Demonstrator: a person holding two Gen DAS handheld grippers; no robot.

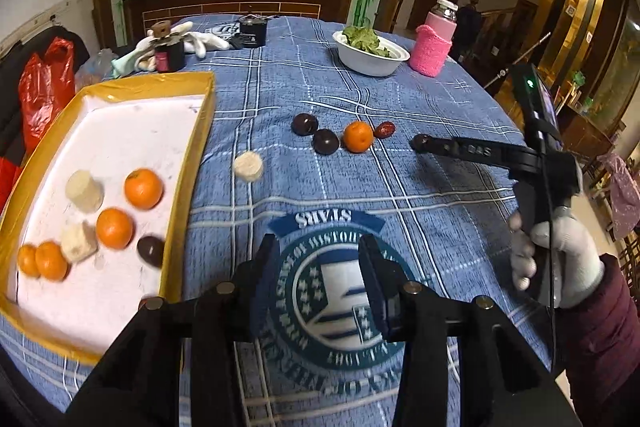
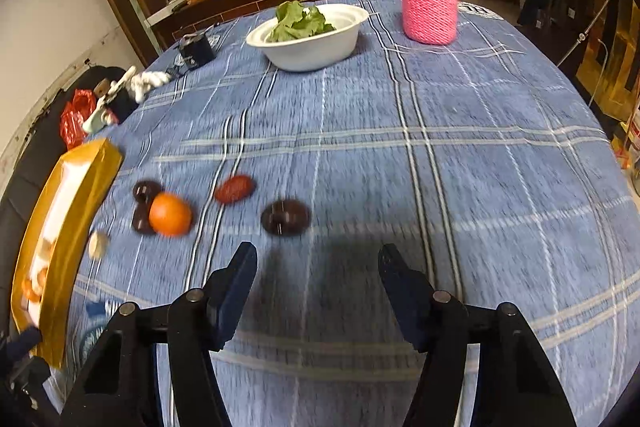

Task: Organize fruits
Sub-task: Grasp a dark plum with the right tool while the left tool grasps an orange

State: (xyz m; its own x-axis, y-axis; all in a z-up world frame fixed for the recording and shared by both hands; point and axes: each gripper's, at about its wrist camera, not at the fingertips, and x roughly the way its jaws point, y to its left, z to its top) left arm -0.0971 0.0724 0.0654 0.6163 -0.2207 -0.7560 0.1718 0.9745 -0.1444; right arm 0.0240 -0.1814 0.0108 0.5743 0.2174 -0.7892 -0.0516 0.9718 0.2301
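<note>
Your left gripper [image 1: 318, 281] hung over the round emblem on the blue checked cloth of the bench [image 1: 400, 187], its jaws part open with nothing between them. Just left of it lay the yellow-rimmed tray [image 1: 200, 131], holding four oranges [image 1: 143, 188], two pale chunks [image 1: 84, 191] and one dark fruit [image 1: 151, 250]. Your right gripper [image 2: 318, 283] also stood part open and empty, above bare cloth. In the left wrist view its tip reached a dark fruit [image 2: 285, 217] lying apart from the rest; whether it touched, you could not tell. Your gloved right hand [image 1: 560, 255] gripped the handle.

Loose on the cloth, well ahead of the left jaws: two dark fruits [image 1: 304, 123], one orange [image 1: 358, 136], a red date [image 1: 385, 129] and, nearer the tray, a pale round piece [image 1: 248, 166]. Nothing stood between those and either gripper.

Farther back sat a white bowl of greens [image 1: 372, 61], a bottle in a pink knitted sleeve [image 1: 434, 43], a black cup [image 1: 253, 31] and white gloves [image 1: 200, 41] beside a small dark jar [image 1: 168, 53]
</note>
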